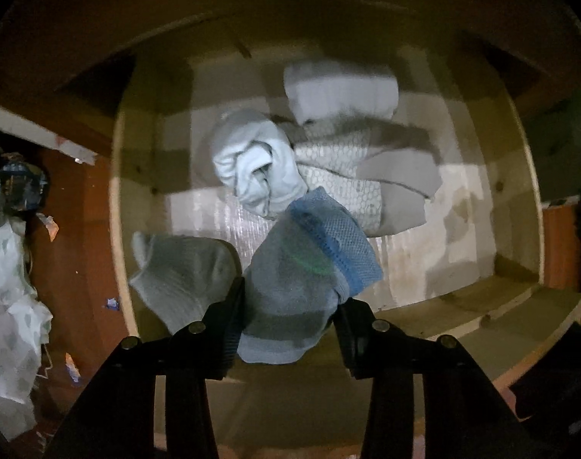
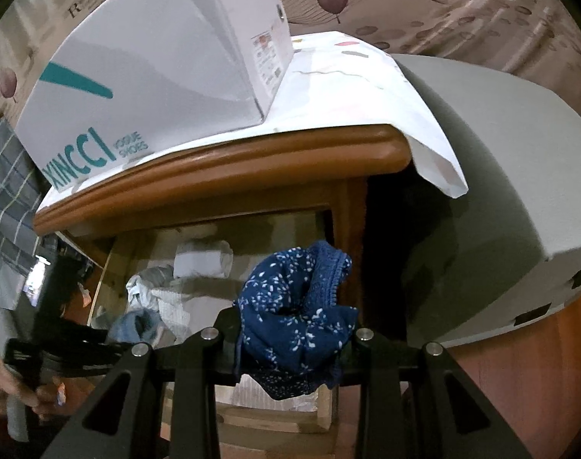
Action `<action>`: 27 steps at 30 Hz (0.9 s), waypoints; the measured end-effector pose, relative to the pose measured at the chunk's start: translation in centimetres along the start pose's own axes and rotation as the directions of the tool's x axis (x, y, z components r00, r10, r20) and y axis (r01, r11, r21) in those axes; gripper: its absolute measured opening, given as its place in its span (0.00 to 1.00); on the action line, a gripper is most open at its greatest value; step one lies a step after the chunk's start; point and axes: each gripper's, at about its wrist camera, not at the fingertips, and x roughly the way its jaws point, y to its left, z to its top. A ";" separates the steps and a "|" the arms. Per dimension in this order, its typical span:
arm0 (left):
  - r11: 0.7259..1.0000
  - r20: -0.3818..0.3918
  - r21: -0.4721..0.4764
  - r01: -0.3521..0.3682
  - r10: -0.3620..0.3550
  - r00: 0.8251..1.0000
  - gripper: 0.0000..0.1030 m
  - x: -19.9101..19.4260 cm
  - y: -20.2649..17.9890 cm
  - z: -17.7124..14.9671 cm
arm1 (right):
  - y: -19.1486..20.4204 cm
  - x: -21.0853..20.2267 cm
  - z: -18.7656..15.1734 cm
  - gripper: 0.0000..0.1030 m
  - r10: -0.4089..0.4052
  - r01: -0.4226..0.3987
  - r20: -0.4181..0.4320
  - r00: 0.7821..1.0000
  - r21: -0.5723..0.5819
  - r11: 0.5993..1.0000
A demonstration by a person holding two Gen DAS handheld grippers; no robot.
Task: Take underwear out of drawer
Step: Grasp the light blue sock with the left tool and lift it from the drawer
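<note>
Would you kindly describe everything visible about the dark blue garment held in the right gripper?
The dark blue garment is a bunched piece of soft fabric scattered with small white flecks, with a ribbed, gathered edge at its upper right. It sits clamped in the right gripper, crumpled into a ball, hanging slightly below the fingers, lifted in front of the open drawer.

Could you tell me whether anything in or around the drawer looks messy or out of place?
Yes. The clothes in the drawer lie in a loose, jumbled heap rather than folded rows. Scraps of litter dot the floor beside it. On top, the white cover hangs crooked over the corner, under the shoebox.
</note>
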 end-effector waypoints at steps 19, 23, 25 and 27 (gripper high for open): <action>0.997 0.198 -0.045 -0.055 0.063 0.978 0.38 -7.2 0.4 -1.7 | 0.2 0.4 -0.5 0.31 -0.021 0.020 -0.015 1.000 -0.032 0.999; 0.997 0.219 -0.055 -0.056 0.067 0.973 0.38 -8.5 0.6 -2.1 | 0.4 0.4 -0.5 0.31 -0.020 0.019 -0.017 1.000 -0.045 0.999; 0.996 0.235 -0.061 -0.069 0.081 0.969 0.38 -9.4 0.6 -2.4 | 0.6 0.6 -0.6 0.31 -0.020 0.019 -0.024 1.000 -0.053 0.998; 0.996 0.243 -0.060 -0.066 0.079 0.967 0.38 -10.1 0.7 -2.6 | 0.7 0.6 -0.6 0.31 -0.020 0.019 -0.024 1.000 -0.055 0.998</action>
